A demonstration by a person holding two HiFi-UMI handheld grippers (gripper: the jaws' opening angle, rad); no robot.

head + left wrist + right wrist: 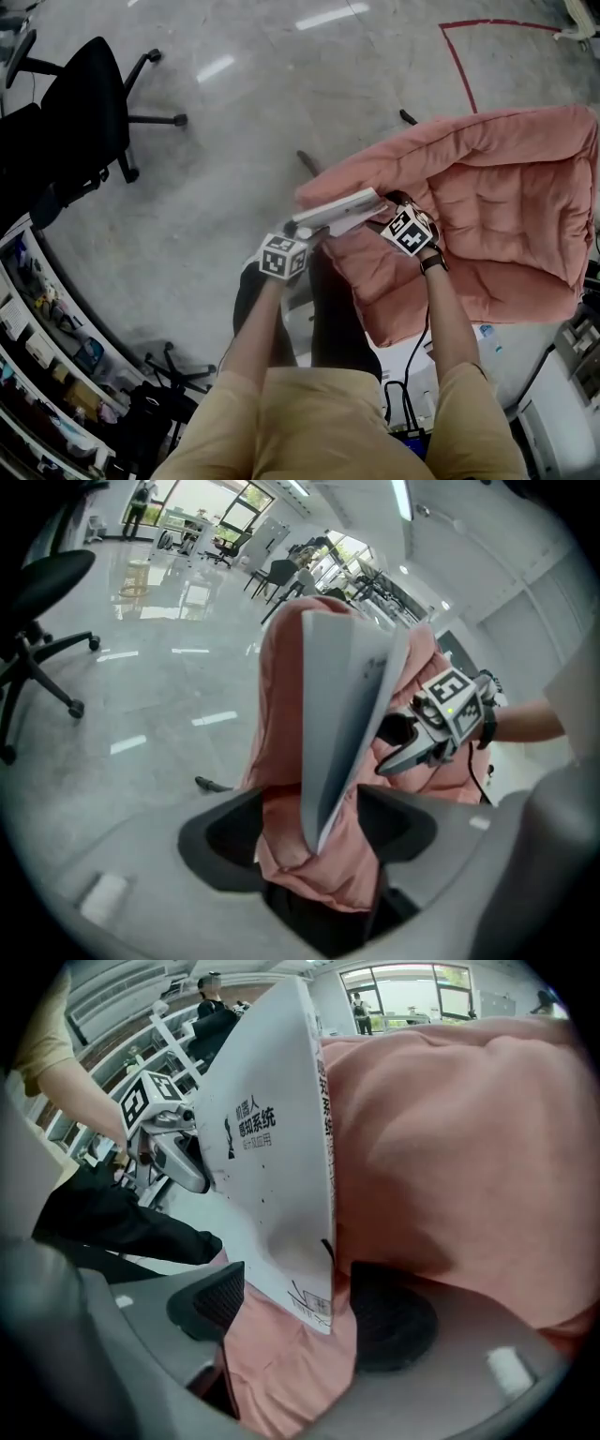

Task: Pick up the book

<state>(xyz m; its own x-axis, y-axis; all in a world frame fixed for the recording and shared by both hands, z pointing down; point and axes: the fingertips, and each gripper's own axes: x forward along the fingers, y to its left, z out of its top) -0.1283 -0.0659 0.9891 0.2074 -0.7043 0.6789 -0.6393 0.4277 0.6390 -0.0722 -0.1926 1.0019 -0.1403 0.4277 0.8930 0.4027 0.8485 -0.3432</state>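
Grey jaws of the left gripper (309,829) stand wide apart. One end of the book (345,705) sits in the gap between them and touches neither pad. Right under that end, also inside the gap, a fold of the pink cushion (281,677) bulges up. The right gripper (292,1309) is open too. The book's other end, spine side, stands between its jaws, just beside one pad and clear of the other, with cushion fabric below it and beyond the spine. In the head view the book lies along the cushion's near edge, with a gripper at each end, facing one another across it.

The step in hand looks like closing on the book from both ends before lifting. To do it well, each gripper should probably reach a little further onto the book, so that the pads meet the covers and not only a corner. Each should also sit high enough that no soft fabric gets pinched in. The pages fan slightly at the left gripper's end, so the squeeze there should gather both covers. Closing both together and raising them level should keep the book from twisting or sliding out.
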